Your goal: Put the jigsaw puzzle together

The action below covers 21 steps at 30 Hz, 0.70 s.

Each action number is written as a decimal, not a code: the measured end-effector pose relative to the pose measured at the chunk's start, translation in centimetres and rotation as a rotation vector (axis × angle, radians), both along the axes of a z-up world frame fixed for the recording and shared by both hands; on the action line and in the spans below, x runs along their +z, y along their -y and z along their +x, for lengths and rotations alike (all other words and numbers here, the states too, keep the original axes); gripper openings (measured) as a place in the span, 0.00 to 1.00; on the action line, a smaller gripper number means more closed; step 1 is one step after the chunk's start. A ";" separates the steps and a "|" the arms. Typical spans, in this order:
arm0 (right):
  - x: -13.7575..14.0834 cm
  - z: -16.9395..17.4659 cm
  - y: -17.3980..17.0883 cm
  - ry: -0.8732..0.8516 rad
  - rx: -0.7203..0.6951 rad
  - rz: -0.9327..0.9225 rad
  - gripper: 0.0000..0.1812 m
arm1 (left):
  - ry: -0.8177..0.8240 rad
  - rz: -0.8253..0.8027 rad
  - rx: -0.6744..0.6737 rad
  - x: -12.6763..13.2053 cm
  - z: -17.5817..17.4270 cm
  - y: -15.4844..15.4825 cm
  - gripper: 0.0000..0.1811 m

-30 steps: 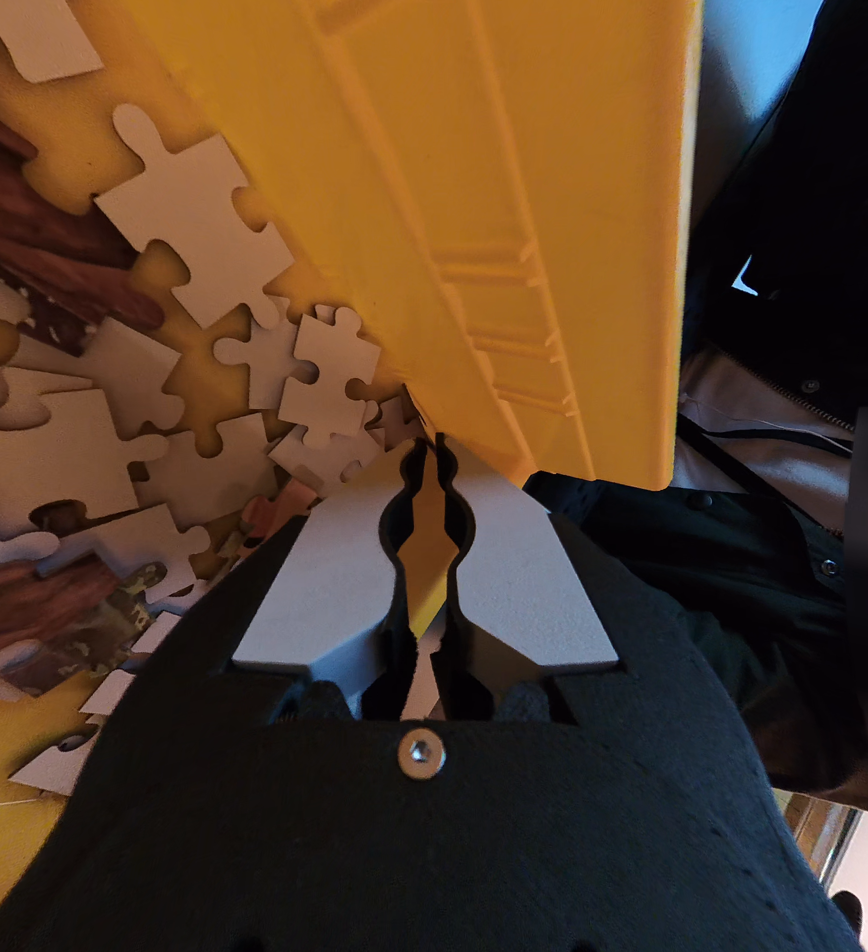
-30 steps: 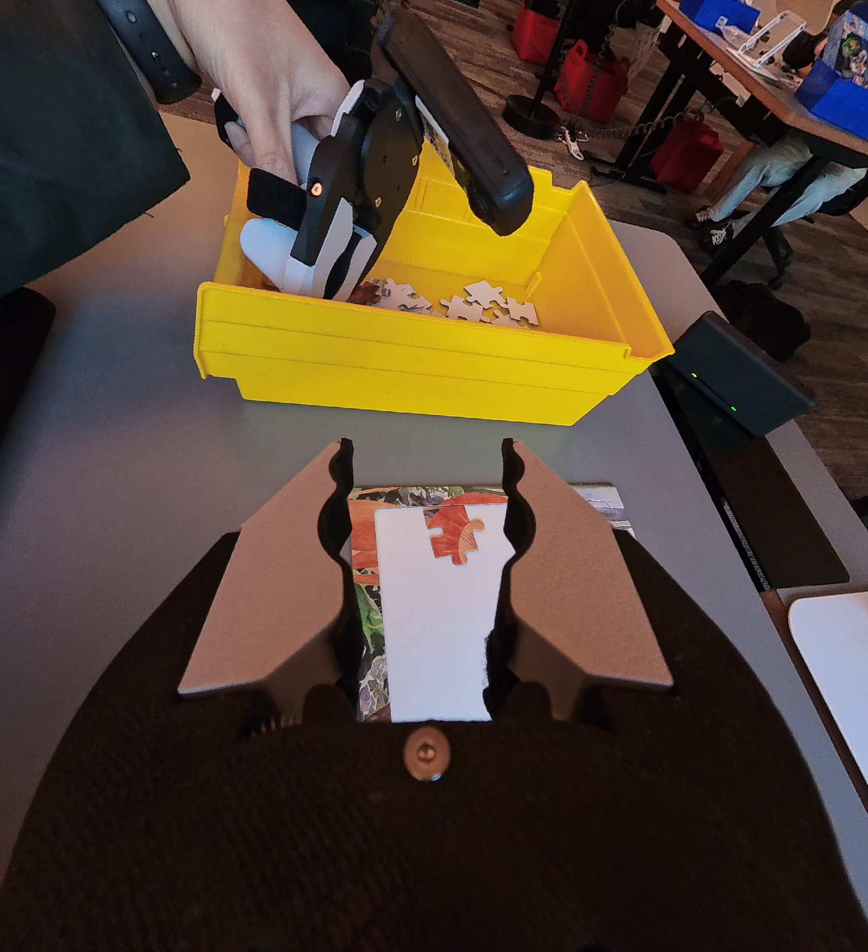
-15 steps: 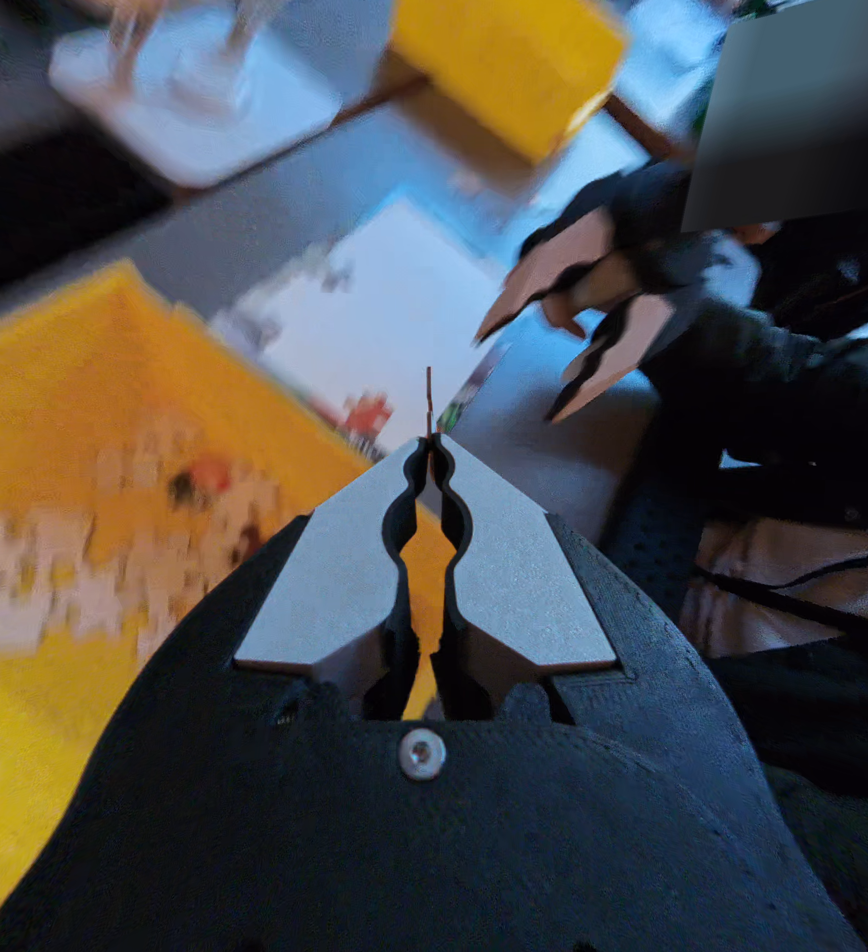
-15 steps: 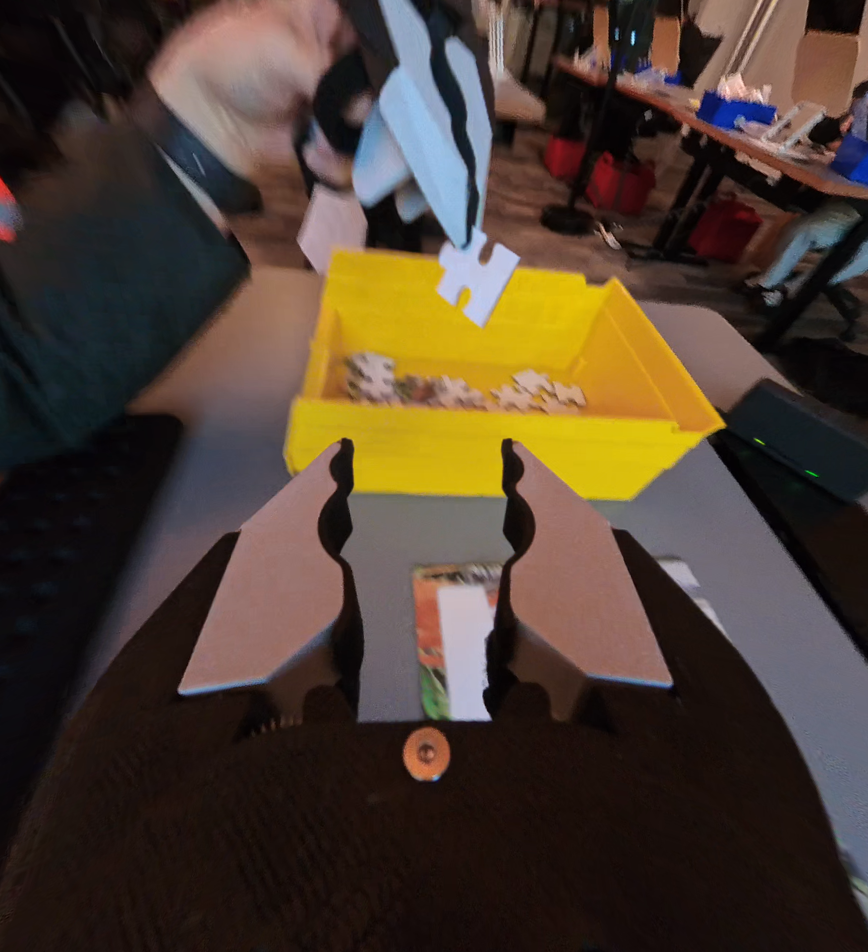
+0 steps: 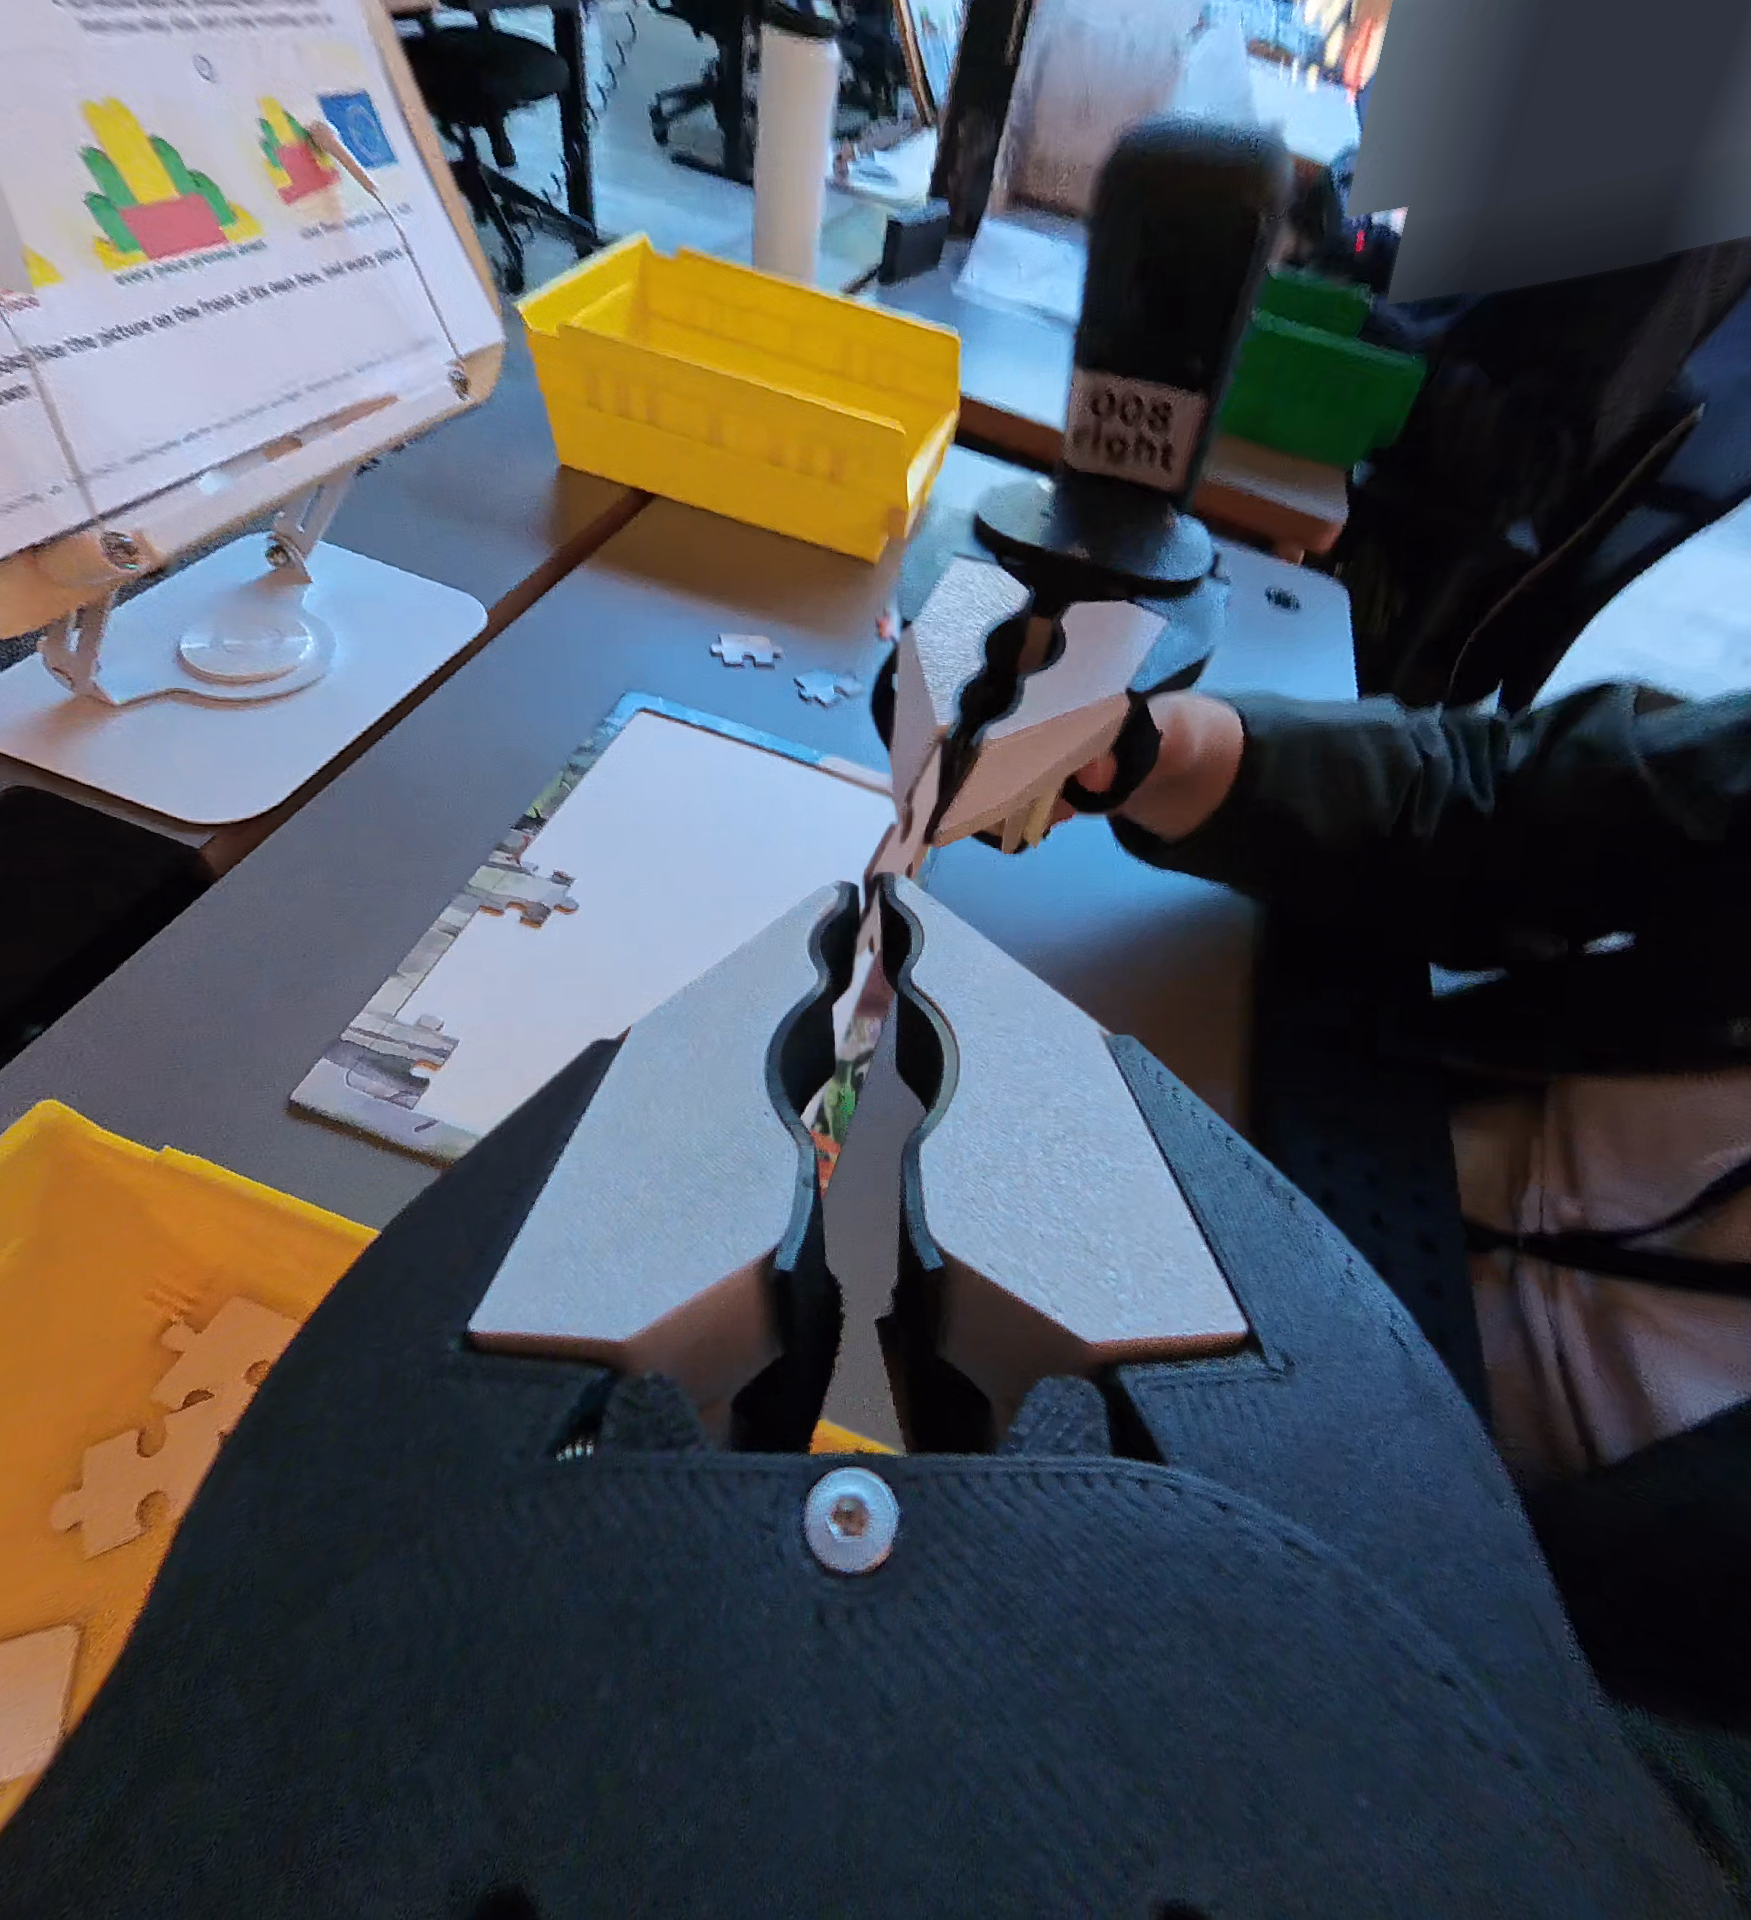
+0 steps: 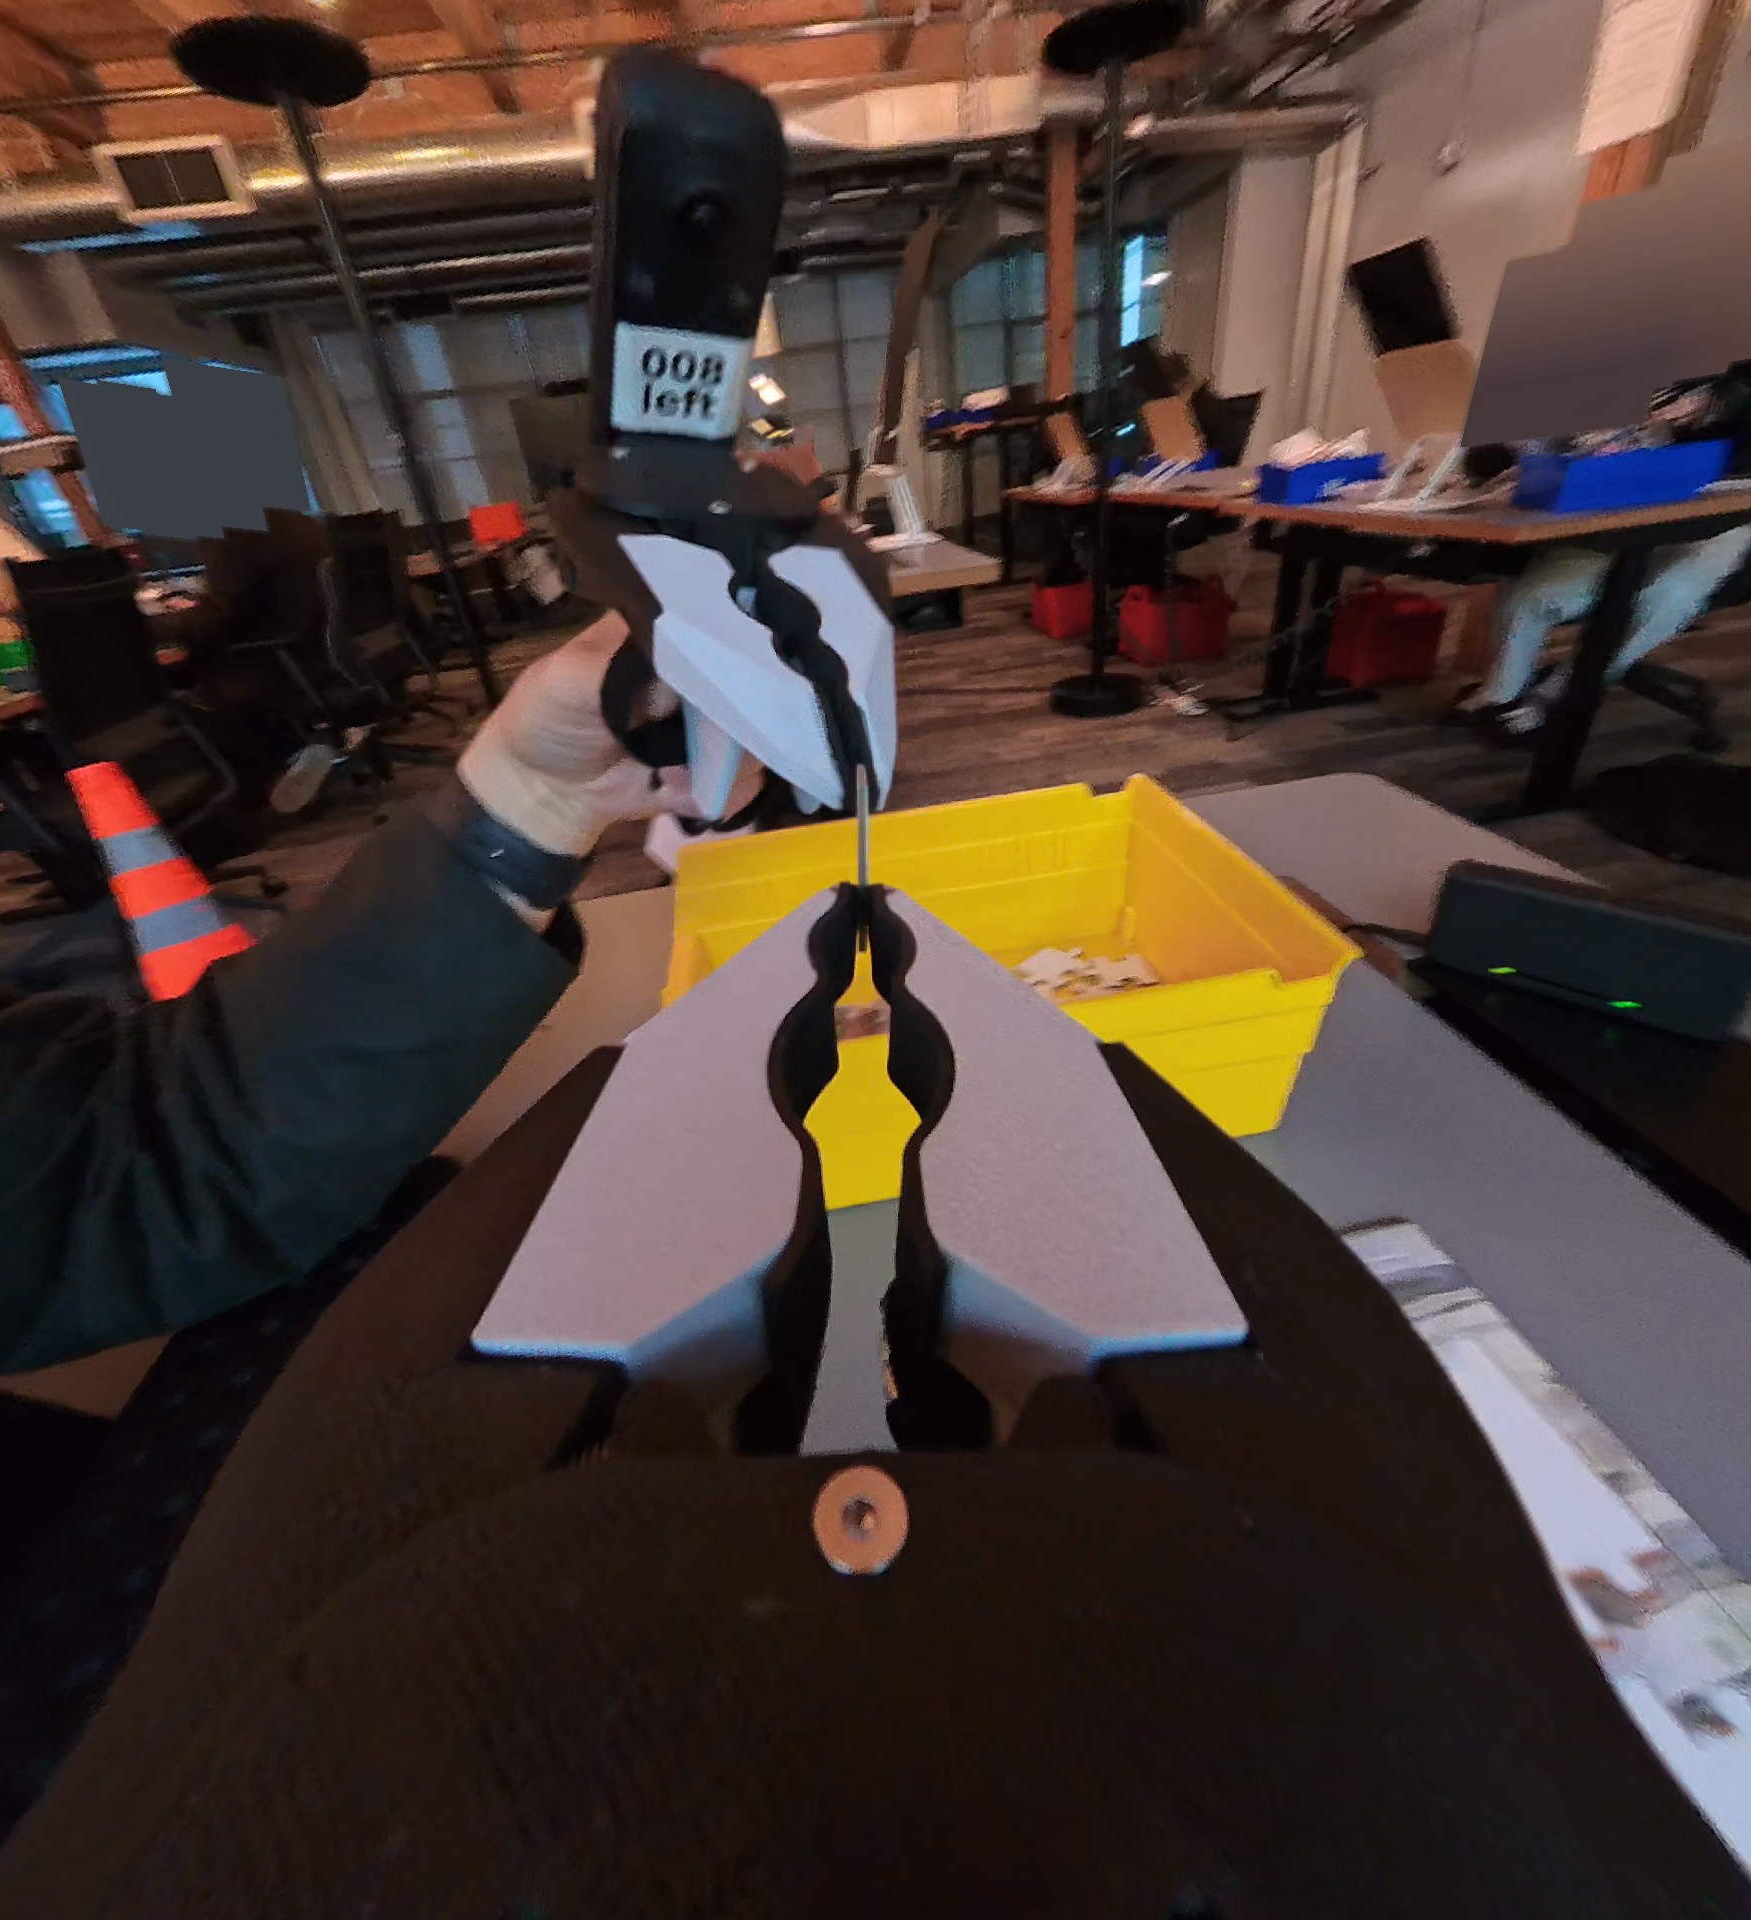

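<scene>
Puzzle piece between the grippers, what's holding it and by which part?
Both grippers pinch the puzzle piece, seen edge-on: left gripper on its upper edge, right gripper on its lower edge.

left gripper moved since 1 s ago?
Yes. It was down inside the yellow bin; now the left gripper is above the bin's rim, meeting the right gripper on a puzzle piece.

Lettered label (image 6: 682, 387), printed sheet (image 5: 206, 343)

Orange traffic cone (image 6: 149, 883); instruction sheet on stand (image 5: 175, 260).
</scene>
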State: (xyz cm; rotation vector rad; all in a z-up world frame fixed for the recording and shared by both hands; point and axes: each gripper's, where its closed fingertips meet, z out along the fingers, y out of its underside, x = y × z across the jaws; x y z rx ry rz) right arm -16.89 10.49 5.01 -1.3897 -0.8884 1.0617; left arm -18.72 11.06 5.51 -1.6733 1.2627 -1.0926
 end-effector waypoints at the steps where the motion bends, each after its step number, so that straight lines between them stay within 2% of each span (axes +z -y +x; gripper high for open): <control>1: 0.3 0.5 -0.4 -0.005 -0.043 0.028 0.00 | 0.028 -0.024 0.034 0.3 -0.1 -0.8 0.04; 3: 0.9 1.5 -1.3 0.018 -0.167 0.134 0.00 | 0.076 -0.072 0.099 0.8 -0.5 -2.1 0.13; 5: 1.7 3.3 -2.7 0.099 -0.397 0.311 0.00 | 0.152 -0.122 0.157 1.8 -0.9 -3.2 0.19; 8: 3.4 5.8 -3.1 0.295 -0.751 0.687 0.00 | 0.397 -0.244 0.131 4.4 -0.4 -3.2 0.26; 11: 5.0 6.1 -1.5 0.453 -0.968 1.070 0.00 | 0.611 -0.355 0.105 5.7 1.2 -3.6 0.29; 14: 5.0 6.2 -1.4 0.531 -1.056 1.193 0.00 | 0.646 -0.439 0.044 5.5 3.2 -2.9 0.30; 17: 5.4 6.7 -1.2 0.557 -1.097 1.264 0.00 | 0.602 -0.485 0.011 4.8 5.2 -1.6 0.29; 21: 5.2 6.5 -1.0 0.597 -1.097 1.324 0.00 | 0.560 -0.472 -0.026 4.5 7.2 0.0 0.22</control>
